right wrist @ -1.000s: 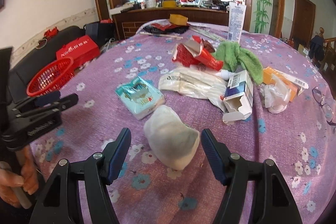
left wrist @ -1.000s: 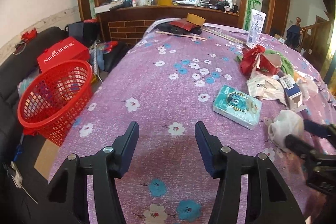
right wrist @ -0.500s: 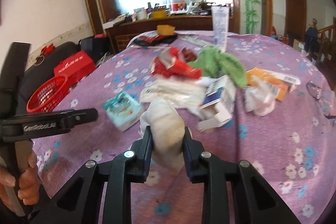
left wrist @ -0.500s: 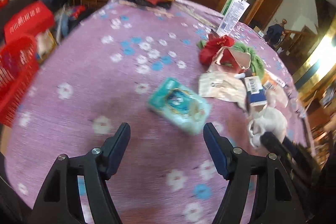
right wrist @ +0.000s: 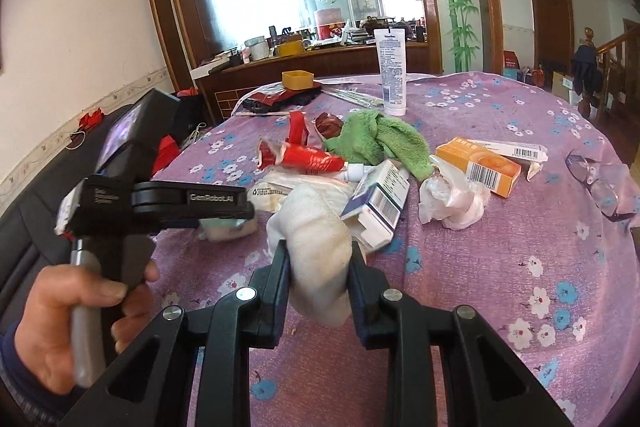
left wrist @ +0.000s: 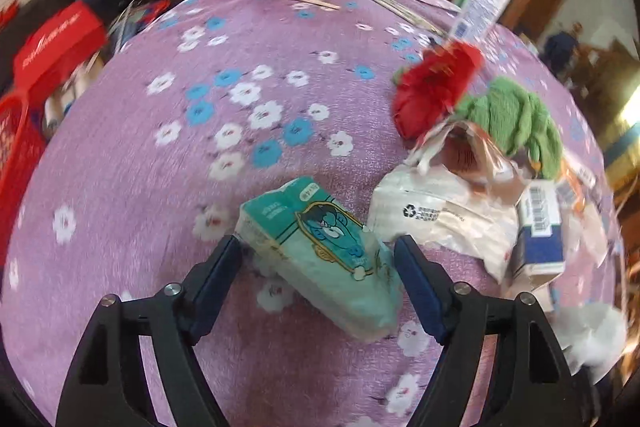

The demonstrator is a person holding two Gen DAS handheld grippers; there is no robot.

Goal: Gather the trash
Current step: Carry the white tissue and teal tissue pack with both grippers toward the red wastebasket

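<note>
Since the earlier frame, left gripper (left wrist: 318, 253) has swung right over the teal tissue pack (left wrist: 320, 259), jaws opening astride it, long axis diagonal; right gripper (right wrist: 318, 263) clamps a white wad (right wrist: 316, 247).

We count on the table (right wrist: 500, 307) — one green towel (right wrist: 380, 139), one tissue pack (left wrist: 320, 255), two cartons — one blue-white (right wrist: 380, 197), one orange (right wrist: 478, 165) — one upright white tube (right wrist: 392, 73), one pair of glasses (right wrist: 600, 183), two grippers (left wrist: 318, 255) (right wrist: 319, 259).

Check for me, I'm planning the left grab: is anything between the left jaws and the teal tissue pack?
Nothing visible. The teal tissue pack lies unobstructed between the opening jaws of the left gripper; they haven't closed on it.
</note>
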